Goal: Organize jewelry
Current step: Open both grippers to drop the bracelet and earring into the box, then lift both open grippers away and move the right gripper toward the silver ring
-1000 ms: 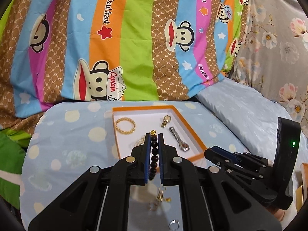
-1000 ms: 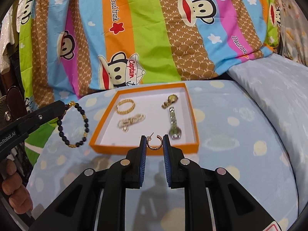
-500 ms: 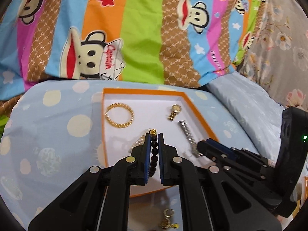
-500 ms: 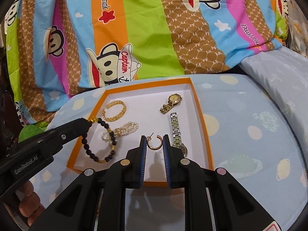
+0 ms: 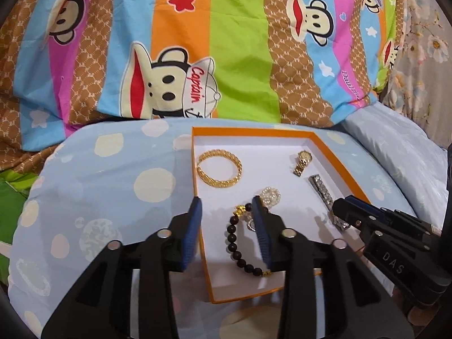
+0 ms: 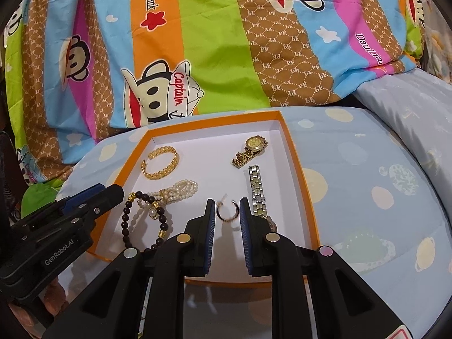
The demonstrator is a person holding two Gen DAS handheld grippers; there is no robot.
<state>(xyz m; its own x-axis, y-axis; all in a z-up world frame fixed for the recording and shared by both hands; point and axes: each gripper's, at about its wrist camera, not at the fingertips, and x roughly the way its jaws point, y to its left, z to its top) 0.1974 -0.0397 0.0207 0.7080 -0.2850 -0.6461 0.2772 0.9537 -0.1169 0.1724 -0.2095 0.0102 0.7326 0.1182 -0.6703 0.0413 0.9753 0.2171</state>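
An orange-rimmed white tray (image 5: 202, 262) (image 6: 296, 169) lies on the blue spotted cushion. My left gripper (image 5: 226, 207) is open over the tray's near left corner; the black bead bracelet (image 5: 236, 250) (image 6: 127, 223) lies free on the tray floor between its fingers. My right gripper (image 6: 227, 207) is open over the tray's near edge; a small gold hoop earring (image 6: 226, 212) sits between its fingertips, and whether it touches the tray I cannot tell. In the tray also lie a gold bangle (image 5: 219, 168) (image 6: 161, 162), a pearl bracelet (image 6: 175, 190), a gold watch (image 6: 250, 151) and a silver watch (image 6: 258, 189).
A bright striped monkey-print quilt (image 5: 226, 42) rises behind the cushion (image 6: 381, 197). A pale blue pillow (image 5: 395, 147) lies at the right. The right gripper's body (image 5: 381, 240) shows in the left wrist view, over the tray's right side.
Both grippers have opened. The black bead bracelet has dropped from the left gripper into the tray. The earring is loose between the right fingers. Both moved forward over the tray.
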